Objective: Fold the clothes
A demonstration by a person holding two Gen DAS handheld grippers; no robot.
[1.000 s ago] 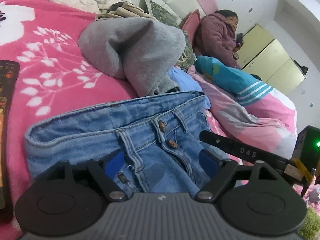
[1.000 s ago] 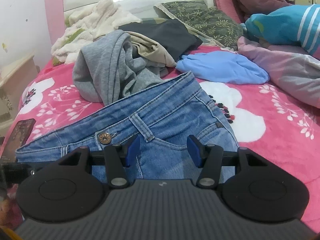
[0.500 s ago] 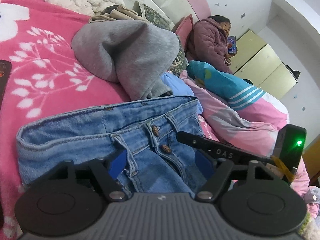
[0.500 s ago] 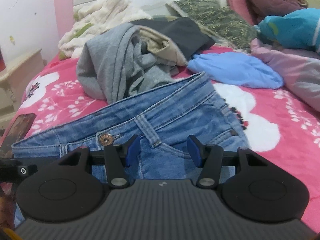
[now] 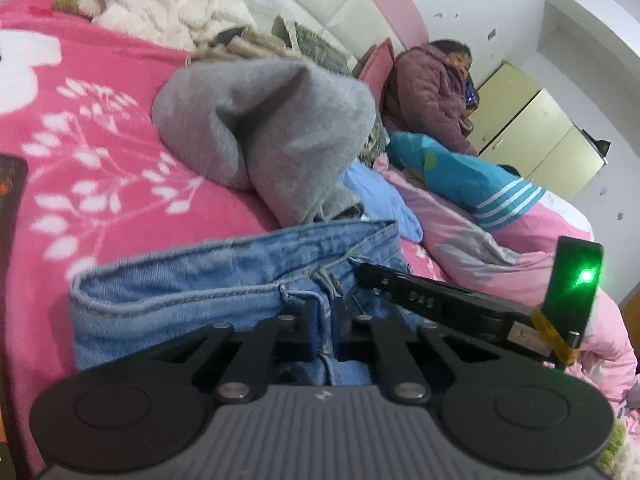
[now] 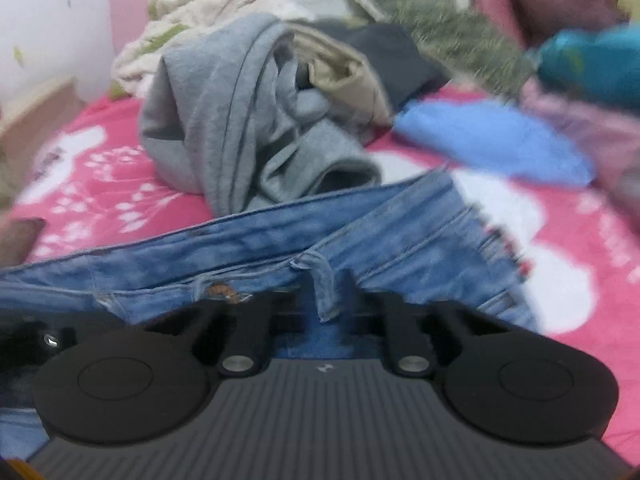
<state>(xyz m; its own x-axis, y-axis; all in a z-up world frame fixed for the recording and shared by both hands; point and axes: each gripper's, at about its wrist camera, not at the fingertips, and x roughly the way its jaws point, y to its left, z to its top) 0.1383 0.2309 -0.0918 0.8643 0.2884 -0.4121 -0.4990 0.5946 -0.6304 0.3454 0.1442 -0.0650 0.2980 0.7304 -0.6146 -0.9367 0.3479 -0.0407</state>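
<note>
Since the earlier frame both pairs of fingers have gone from spread to pinching the waistband of the jeans, and the right view now blurs. The bed, under a pink blanket with white leaves, carries everything. A person in a maroon padded jacket sits at the headboard, well beyond the jeans. A crumpled grey sweatshirt lies just behind the jeans, a light blue garment behind and to their right. The jeans lie flat across the near edge of the bed. The left gripper clamps a belt loop near the fly; the right gripper clamps another loop beside the copper button.
</note>
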